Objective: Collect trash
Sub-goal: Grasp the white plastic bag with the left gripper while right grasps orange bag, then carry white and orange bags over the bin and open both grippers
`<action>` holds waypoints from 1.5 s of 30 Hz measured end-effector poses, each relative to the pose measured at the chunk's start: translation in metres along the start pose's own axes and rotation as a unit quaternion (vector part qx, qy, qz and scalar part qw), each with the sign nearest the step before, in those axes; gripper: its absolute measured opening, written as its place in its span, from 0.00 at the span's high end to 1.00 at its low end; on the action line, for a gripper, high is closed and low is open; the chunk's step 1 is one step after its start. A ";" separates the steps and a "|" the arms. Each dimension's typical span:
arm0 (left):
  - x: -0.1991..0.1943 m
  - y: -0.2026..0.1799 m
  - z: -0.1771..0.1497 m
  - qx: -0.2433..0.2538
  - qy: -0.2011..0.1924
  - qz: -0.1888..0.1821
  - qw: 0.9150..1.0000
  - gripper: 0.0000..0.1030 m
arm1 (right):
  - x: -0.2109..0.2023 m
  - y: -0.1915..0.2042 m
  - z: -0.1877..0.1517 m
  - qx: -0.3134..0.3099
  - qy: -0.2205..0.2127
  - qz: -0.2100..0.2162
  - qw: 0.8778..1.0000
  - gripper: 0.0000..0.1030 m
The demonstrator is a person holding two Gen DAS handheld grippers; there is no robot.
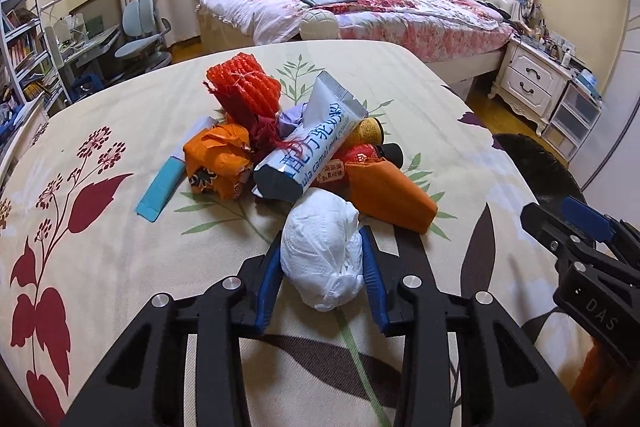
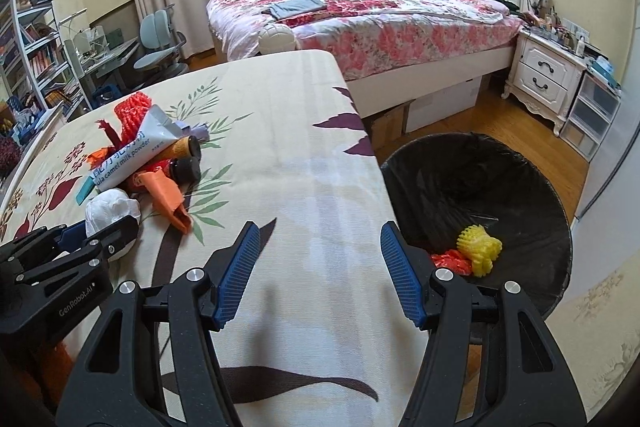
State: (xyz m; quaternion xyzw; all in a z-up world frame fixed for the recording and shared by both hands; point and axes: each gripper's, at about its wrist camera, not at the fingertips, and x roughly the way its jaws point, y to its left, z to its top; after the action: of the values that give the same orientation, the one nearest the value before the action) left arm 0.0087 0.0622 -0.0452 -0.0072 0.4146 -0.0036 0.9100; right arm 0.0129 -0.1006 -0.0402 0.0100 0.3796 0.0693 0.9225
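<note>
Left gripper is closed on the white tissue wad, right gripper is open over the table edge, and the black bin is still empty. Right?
Not quite: the black bin already holds a yellow foam net and a red scrap, as the right wrist view shows. The rest stands.

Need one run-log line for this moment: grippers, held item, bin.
left gripper: shut on white tissue wad | right gripper: open, empty | trash pile: on table | bin: holds yellow foam net

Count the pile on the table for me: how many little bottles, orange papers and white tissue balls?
Bottles: 2, tan bottle, dark bottle
Orange papers: 2, crumpled orange paper, folded orange paper
Tissue balls: 1, white tissue ball, held in the left tongs
Total: 5
</note>
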 end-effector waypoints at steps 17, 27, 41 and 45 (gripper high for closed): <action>-0.021 0.056 -0.014 -0.028 -0.008 0.048 0.998 0.63 | 0.015 0.063 0.007 -0.051 0.014 0.052 0.997 0.40; -0.019 0.086 -0.012 -0.058 -0.012 0.065 0.996 0.63 | 0.030 0.089 0.017 -0.075 0.018 0.063 0.995 0.47; -0.021 0.081 -0.011 -0.054 -0.018 0.064 0.996 0.63 | 0.023 0.086 0.006 -0.071 0.030 0.081 0.994 0.84; -0.024 0.076 -0.012 -0.051 -0.021 0.057 0.997 0.63 | 0.016 0.077 0.002 -0.067 0.024 0.071 0.995 0.85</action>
State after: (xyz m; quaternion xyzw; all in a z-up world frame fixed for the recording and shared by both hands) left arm -0.0162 0.1381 -0.0363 -0.0303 0.3945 0.0693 0.9158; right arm 0.0162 -0.0218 -0.0442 -0.0263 0.3943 0.1600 0.9046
